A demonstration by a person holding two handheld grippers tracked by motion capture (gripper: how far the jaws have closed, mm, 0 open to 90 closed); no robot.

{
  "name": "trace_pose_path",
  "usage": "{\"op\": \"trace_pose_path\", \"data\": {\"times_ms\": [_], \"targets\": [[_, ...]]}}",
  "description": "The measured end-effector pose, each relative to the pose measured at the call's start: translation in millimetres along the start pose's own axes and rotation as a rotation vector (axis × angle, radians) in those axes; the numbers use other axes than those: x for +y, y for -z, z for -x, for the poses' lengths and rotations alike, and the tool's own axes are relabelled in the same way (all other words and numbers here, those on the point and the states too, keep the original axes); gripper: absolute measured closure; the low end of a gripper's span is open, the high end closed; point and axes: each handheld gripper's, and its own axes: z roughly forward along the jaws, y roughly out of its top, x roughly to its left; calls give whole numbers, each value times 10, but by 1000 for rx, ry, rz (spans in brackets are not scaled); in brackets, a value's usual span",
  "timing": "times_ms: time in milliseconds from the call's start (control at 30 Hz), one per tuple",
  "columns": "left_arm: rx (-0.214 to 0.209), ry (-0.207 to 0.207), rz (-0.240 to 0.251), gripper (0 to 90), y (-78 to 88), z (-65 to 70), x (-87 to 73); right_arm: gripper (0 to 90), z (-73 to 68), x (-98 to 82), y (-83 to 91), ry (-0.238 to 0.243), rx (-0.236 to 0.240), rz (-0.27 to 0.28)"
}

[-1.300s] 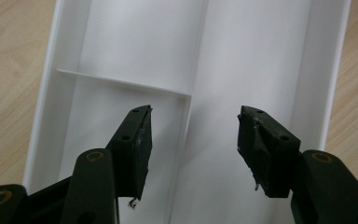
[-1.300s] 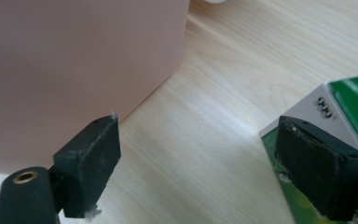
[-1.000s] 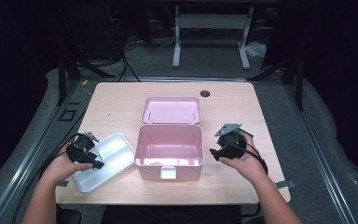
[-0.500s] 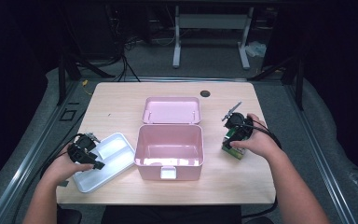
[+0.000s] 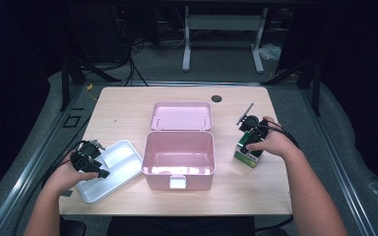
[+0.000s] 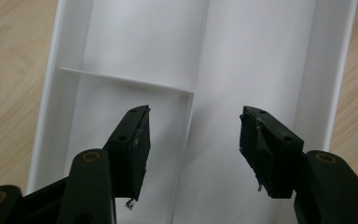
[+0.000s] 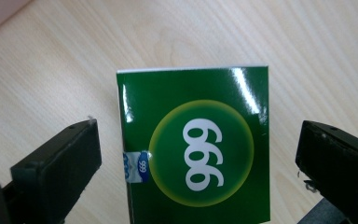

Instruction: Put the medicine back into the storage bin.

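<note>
Now green box [image 7: 193, 149] stands upright on table [image 7: 307, 56], w/ its "999" sideways

Green box [image 7: 193, 144], glossy, yellow-ringed disc printed "999" on top face: rests on counter [image 5: 128, 105], right of open pink case [image 5: 178, 156]. White divided tray [image 6: 256, 60]: left of case.

Both forearms are bare, with no sleeves in sight. Each hand carries a black two-jaw tool: the left gripper [image 5: 89, 158] and the right gripper [image 5: 250, 138], each trailing a black cable. A grey plate sits atop the right one. The jaws are matte black blocks with small round holes, hinged on arms with brass-coloured pivot pins.
</note>
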Motion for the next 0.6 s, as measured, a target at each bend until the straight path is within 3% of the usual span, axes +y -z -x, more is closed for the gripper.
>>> {"op": "trace_pose_path", "data": {"times_ms": [367,467,600], "targets": [[-2,2,-2,430,-5,2,3,75,118,-42,-64,-15,49,-55],[-5,2,-2,430,-7,4,2,129,121,-33,-82,-21,86,-74],[-4,-1,-3,430,-9,7,4,138,123,-13,-97,-12,89,-86]]}}
